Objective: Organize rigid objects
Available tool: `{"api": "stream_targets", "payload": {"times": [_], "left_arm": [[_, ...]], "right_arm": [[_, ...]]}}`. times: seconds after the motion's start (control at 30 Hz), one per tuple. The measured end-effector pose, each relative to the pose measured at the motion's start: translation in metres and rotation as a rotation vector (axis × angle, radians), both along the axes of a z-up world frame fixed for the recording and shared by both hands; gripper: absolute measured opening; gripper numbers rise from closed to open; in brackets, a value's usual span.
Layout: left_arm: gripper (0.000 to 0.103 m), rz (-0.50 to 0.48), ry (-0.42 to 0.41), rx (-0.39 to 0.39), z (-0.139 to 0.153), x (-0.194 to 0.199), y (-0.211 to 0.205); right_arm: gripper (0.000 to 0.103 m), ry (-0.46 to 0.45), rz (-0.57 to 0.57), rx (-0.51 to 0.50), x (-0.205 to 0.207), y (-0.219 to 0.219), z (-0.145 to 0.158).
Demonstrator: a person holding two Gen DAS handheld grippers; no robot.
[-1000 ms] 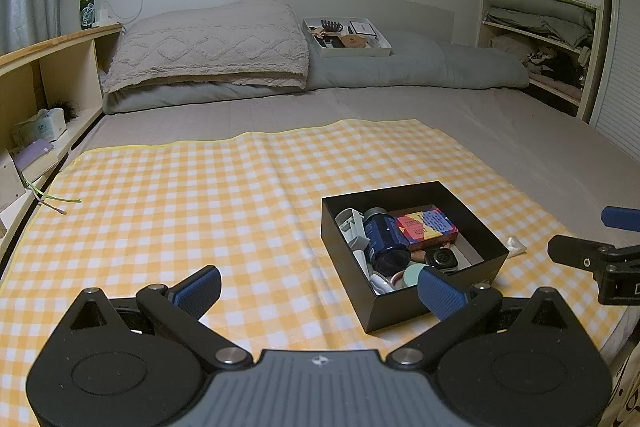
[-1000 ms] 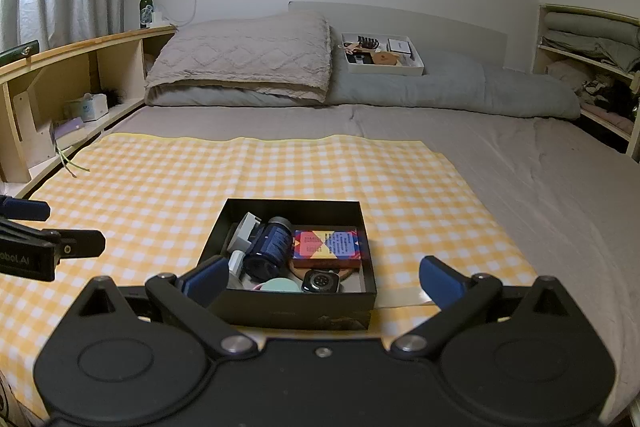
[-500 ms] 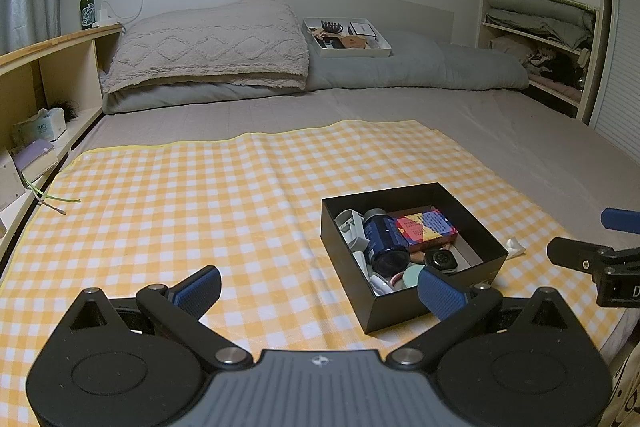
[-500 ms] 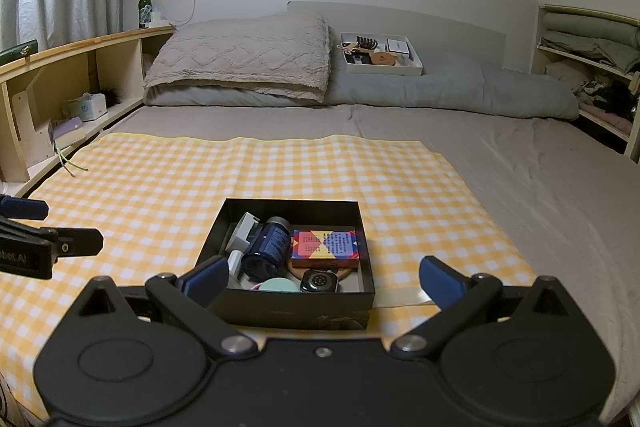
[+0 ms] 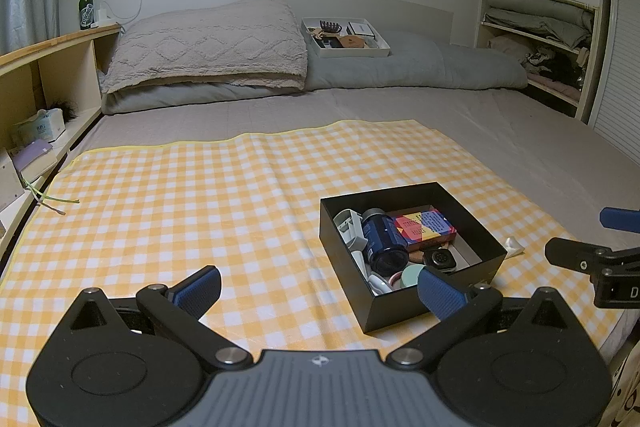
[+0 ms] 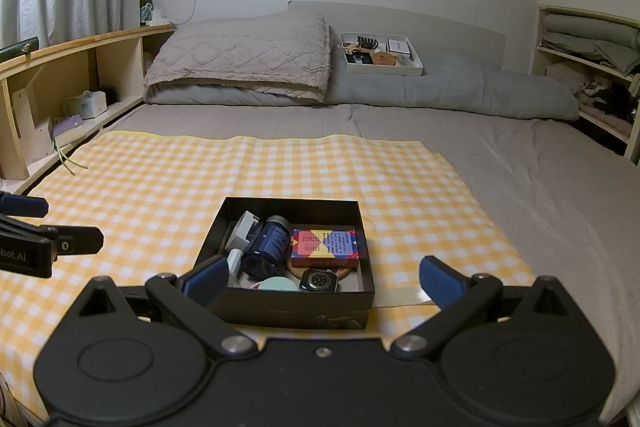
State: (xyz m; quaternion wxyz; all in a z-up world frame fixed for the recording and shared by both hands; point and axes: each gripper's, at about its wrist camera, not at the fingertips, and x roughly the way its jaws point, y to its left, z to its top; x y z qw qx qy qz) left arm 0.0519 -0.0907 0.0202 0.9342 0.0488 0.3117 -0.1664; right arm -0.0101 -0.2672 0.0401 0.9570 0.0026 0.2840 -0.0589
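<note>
Black box [image 6: 288,303] sits on the yellow checked cloth [image 6: 160,179] near its front right area, on the bed [image 6: 540,187]; square-on to the right wrist view, turned at an angle in the left wrist view [image 5: 404,307].

Contents: dark blue bottle [image 6: 267,247] lies on its side, long axis running front to back, cap end toward the headboard, base toward the camera. Just right of it, the colourful card box [image 6: 325,247] lies flat, long axis left to right. In front: smartwatch [image 6: 319,280] and a pale green round disc [image 6: 276,284]. Grey-white plastic piece [image 6: 244,229] at the box's left rear, beside the bottle.

Left gripper [image 5: 318,291]: jaws wide open, empty, low over the cloth left of the box. Right gripper [image 6: 322,281]: jaws wide open, empty, straddling the box's near wall in view; contact cannot be told.

Farther back: beige pillow [image 6: 244,55], white tray [image 6: 384,65] on the grey duvet [image 6: 460,87].
</note>
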Motion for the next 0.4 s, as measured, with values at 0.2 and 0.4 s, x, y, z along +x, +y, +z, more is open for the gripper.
{"api": "stream_targets", "payload": {"times": [0.2,0.4], "left_arm": [[0.103,0.002,0.001,-0.001,0.0002,-0.0001,-0.0001],[0.103,0.007,-0.001,0.003,0.0002,-0.0010,-0.0015]], "right_arm": [[0.103,0.000,0.000,0.000,0.0000,0.0000,0.0001],[0.103,0.000,0.000,0.000,0.0001,0.0001,0.0001]]}}
